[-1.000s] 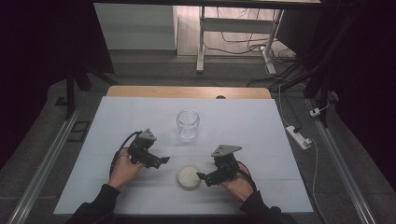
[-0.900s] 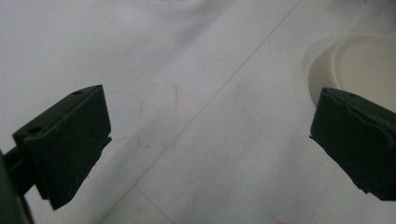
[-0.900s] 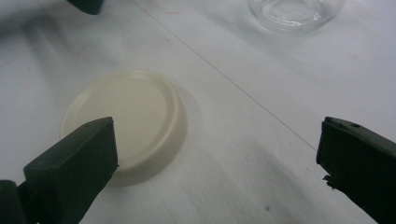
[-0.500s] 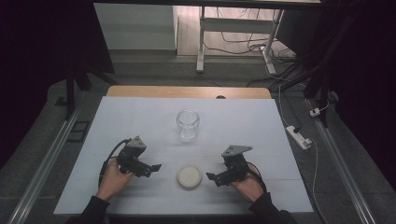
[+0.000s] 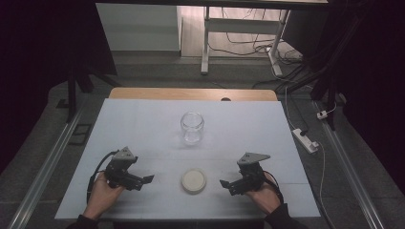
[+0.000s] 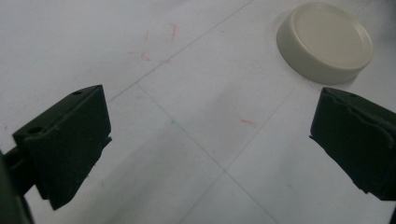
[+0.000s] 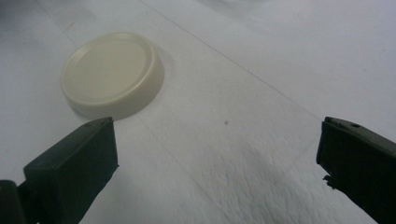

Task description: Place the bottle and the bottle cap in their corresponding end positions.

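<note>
While both grippers gape wide and hold nothing, the cream lid (image 5: 193, 181) lies flat between them.
Left gripper (image 5: 145, 180) and right gripper (image 5: 225, 183) hover low, each pointing inward; the glass jar (image 5: 192, 127) stands farther back.

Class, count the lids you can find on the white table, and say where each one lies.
1. The cream lid lies flat on the table, near its front edge, in front of the open jar.

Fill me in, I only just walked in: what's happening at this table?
A person holds a tool in each hand over a white table. The left tool and the right tool are both open and empty, flanking a cream lid that lies flat between them, touched by neither. An open glass jar stands upright farther back, apart from the lid.
</note>
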`<state>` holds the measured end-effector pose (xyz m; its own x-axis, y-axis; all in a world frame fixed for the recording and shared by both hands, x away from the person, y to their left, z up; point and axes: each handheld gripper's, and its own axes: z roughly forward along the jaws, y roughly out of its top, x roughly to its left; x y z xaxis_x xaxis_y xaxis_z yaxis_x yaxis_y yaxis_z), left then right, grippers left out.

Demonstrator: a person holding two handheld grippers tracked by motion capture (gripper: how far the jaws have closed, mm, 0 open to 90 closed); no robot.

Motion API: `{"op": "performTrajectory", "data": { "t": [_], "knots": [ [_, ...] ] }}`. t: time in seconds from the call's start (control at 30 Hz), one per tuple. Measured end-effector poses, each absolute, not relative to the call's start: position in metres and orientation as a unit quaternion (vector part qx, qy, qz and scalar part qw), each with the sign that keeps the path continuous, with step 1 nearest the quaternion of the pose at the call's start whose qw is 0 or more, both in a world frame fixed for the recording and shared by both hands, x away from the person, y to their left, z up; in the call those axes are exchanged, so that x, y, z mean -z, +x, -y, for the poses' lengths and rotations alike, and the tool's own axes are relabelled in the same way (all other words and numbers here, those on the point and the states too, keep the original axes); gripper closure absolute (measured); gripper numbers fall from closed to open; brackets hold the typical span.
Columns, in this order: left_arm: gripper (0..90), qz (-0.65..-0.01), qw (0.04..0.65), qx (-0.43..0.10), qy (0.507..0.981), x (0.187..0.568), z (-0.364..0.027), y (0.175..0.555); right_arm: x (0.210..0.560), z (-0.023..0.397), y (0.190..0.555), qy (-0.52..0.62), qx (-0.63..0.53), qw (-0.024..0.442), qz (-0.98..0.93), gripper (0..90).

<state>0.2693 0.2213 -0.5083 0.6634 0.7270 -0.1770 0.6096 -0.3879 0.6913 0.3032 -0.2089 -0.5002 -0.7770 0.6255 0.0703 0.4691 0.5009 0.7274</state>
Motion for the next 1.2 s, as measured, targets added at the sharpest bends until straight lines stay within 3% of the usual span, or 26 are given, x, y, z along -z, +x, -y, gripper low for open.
{"op": "performTrajectory", "data": {
  "t": [1.2],
  "knots": [
    [0.0,-0.480,0.377,-0.098,0.786,0.524,-0.287,0.183,0.499,0.290,0.251,0.415,-0.372,0.130,-0.820,0.0]
  ]
}}
